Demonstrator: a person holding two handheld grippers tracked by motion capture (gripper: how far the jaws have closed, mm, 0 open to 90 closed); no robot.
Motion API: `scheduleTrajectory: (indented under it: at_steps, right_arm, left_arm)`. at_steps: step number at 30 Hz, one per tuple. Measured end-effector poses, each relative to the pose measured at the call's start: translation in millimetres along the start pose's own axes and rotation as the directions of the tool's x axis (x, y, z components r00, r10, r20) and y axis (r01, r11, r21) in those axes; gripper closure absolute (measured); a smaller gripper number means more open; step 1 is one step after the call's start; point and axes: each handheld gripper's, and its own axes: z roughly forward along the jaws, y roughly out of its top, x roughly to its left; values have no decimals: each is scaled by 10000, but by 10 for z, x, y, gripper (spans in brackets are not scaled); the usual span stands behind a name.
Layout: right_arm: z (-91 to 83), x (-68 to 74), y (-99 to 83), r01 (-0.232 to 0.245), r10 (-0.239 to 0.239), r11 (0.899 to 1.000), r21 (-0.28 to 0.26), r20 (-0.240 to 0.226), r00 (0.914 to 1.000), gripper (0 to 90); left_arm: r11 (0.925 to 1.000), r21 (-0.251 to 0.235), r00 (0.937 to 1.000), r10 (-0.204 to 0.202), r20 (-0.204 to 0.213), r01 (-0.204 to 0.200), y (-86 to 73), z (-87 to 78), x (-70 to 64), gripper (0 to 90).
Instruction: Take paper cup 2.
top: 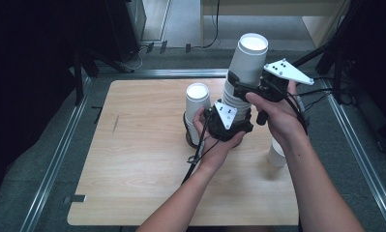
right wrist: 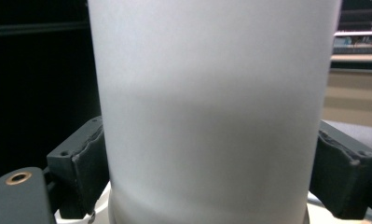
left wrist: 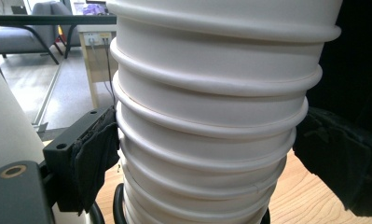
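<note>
A tall stack of upturned white paper cups (top: 239, 92) stands at the middle of the wooden table (top: 147, 159). My left gripper (top: 235, 110) is shut on the stack's lower part; in the left gripper view the ringed rims (left wrist: 207, 116) sit between the black pads (left wrist: 93, 158). Higher up, my right gripper (top: 244, 83) is shut on the top cup (top: 249, 55). That cup's smooth wall (right wrist: 211, 107) runs between the pads (right wrist: 86, 168) in the right gripper view.
Another upturned white cup (top: 198, 101) stands just left of the stack, close to the left hand. A third white cup (top: 276, 154) sits on the table under the right forearm. Metal rails (top: 60, 154) border the table, with dark stands beyond.
</note>
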Motion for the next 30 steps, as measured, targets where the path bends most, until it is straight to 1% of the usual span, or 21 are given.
scheduleTrajectory:
  at_steps: [6,9,15,19,22,24,26,28,30]
  right_arm:
    - [-32,30,84,203,-195,9980,-606,129,9997,132]
    - [-44,48,106,380,-361,9961,-796,251,9990,136]
    - [-75,78,173,391,-349,9919,-1208,364,9987,141]
    - [-105,111,241,359,-301,9901,-1357,445,9986,141]
    - [-135,117,289,321,-254,9868,-1590,440,9987,141]
    - [-155,128,316,322,-233,9845,-1723,534,9983,139]
    - [-174,137,339,284,-196,9828,-1822,499,9986,138]
    - [-195,148,364,374,-278,9801,-1950,517,9983,139]
    - [-223,167,392,386,-302,9780,-2048,436,9986,138]
  left_arm:
    - [10000,44,10000,-18,31,18,5,-5,5,80]
    - [10000,41,10000,-15,34,15,4,-6,5,80]
    - [10000,68,10000,-9,27,9,5,-11,4,83]
    - [10000,99,10000,13,22,-13,4,-14,4,84]
    - [10000,91,10000,15,11,-15,4,-14,4,84]
    - [10000,88,10000,6,9,-6,4,-14,4,84]
    - [10000,82,10000,-6,13,5,4,-13,3,84]
    - [10000,88,10000,-1,13,1,5,-13,3,84]
    - [9999,105,10000,21,10,-21,4,-14,4,84]
